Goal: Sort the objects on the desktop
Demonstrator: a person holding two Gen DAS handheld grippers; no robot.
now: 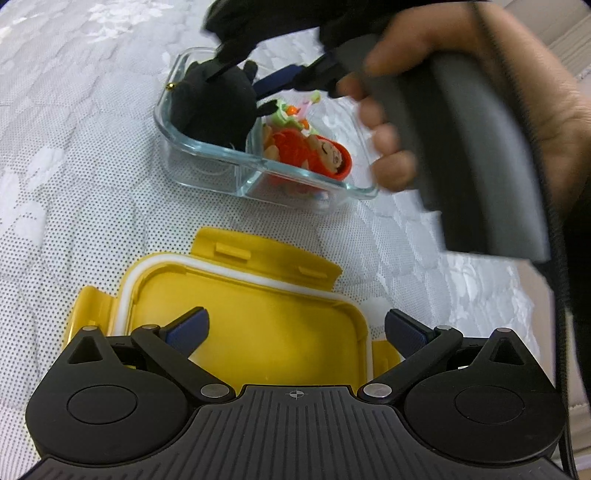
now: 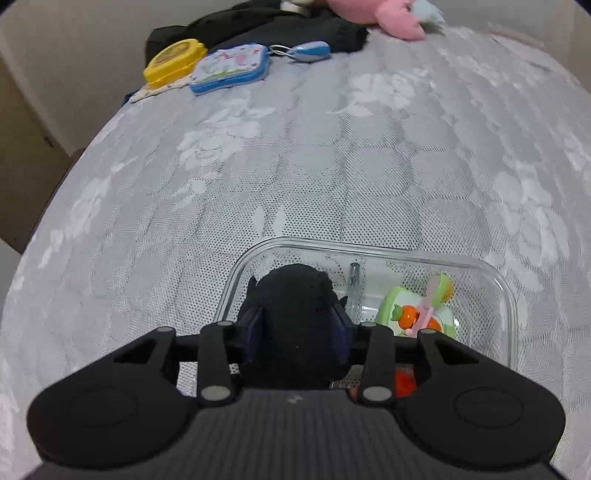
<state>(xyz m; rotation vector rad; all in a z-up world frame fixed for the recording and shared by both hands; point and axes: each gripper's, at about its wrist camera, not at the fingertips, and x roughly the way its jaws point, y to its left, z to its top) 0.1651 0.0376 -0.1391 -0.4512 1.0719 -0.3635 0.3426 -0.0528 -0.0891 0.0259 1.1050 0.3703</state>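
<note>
A clear glass two-compartment container point(image 1: 207, 147) point(image 2: 509, 306) sits on the white lace cloth. My right gripper point(image 2: 299, 325) point(image 1: 255, 79) is shut on a black plush toy point(image 2: 295, 306) point(image 1: 214, 107) and holds it in the container's left compartment. The other compartment holds a red-hooded doll point(image 1: 317, 155) and a green carrot toy point(image 2: 417, 314) point(image 1: 291, 114). My left gripper point(image 1: 295, 328) is open and empty, just above the yellow lid point(image 1: 258, 314) lying upside down near me.
At the far edge of the cloth lie a yellow box point(image 2: 173, 61), a blue-edged pouch point(image 2: 231, 68), a blue keyring item point(image 2: 308, 51), dark fabric point(image 2: 258, 26) and a pink plush point(image 2: 380, 14). The cloth's left edge drops off.
</note>
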